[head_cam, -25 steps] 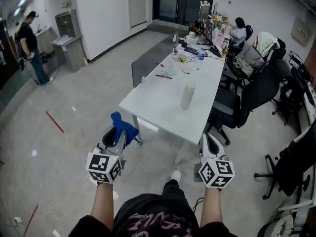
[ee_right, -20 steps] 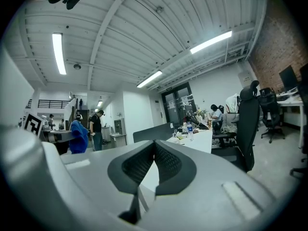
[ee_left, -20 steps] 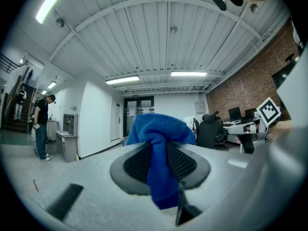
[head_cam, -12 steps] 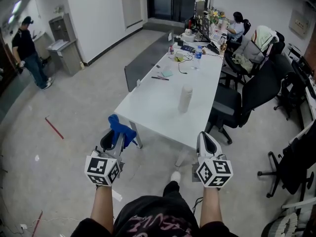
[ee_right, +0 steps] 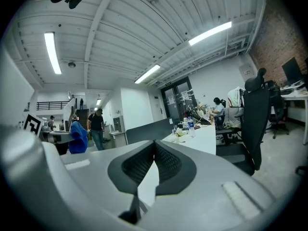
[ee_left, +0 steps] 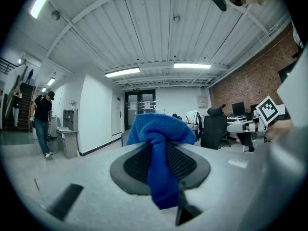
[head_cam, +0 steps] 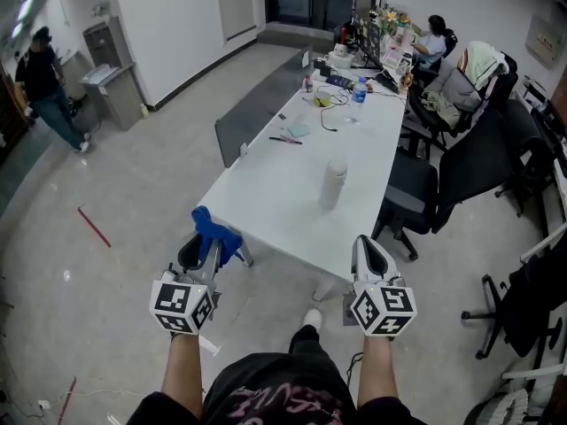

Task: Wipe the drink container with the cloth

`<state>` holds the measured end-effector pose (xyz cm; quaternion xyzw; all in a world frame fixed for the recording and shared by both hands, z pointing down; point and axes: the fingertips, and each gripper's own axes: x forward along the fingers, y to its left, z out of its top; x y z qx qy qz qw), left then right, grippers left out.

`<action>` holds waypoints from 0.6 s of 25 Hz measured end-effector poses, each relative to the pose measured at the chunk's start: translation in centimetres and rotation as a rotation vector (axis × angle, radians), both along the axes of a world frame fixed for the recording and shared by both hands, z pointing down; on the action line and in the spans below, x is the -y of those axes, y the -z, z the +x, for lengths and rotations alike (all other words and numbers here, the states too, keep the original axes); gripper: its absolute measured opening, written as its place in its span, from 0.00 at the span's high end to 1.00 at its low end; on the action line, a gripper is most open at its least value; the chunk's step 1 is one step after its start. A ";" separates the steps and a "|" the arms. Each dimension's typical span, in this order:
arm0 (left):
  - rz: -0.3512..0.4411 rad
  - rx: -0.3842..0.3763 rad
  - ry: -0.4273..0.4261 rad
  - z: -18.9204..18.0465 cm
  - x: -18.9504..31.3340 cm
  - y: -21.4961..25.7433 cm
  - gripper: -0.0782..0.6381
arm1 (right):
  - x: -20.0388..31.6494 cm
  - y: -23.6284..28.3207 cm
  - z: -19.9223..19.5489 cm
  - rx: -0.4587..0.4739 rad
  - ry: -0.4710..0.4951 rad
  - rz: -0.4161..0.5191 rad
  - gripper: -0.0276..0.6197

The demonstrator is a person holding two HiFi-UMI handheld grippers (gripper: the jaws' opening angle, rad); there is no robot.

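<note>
Cloth [head_cam: 213,228], blue, clamped in left tongs [head_cam: 202,251]; right tongs [head_cam: 367,248] clenched, empty. Drink container [head_cam: 334,182] upright on table [head_cam: 275,193] ahead of both, well apart.

Long white surface [head_cam: 275,206] runs from lower centre of the frame to the upper right. The near half is bare save one item: a pale cylindrical drink container [head_cam: 333,182], upright, towards the right edge, well apart from all else. Mid-length, near the left edge: a dark slim item [head_cam: 282,138] and a pale green sheet [head_cam: 299,131], just beside each other. Beyond these: a black cable [head_cam: 329,120] and a clear water bottle [head_cam: 359,90], upright. Far end crowded with clutter [head_cam: 354,60], individual items not distinguishable
</note>
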<state>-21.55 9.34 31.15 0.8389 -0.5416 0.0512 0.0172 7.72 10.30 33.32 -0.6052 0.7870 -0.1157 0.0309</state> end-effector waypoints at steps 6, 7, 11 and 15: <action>-0.030 0.005 0.009 1.1 3.7 -1.4 0.76 | 4.0 -1.3 1.1 0.005 0.009 -0.024 0.96; -0.035 0.006 0.011 1.2 4.3 -1.6 0.76 | 4.7 -1.5 1.3 0.006 0.011 -0.028 0.96; -0.052 0.012 0.017 2.1 6.7 -2.4 0.76 | 7.4 -2.3 1.8 0.010 0.022 -0.041 0.96; -0.073 0.021 0.017 3.1 9.5 -3.4 0.76 | 10.4 -3.0 2.6 0.017 0.029 -0.051 0.96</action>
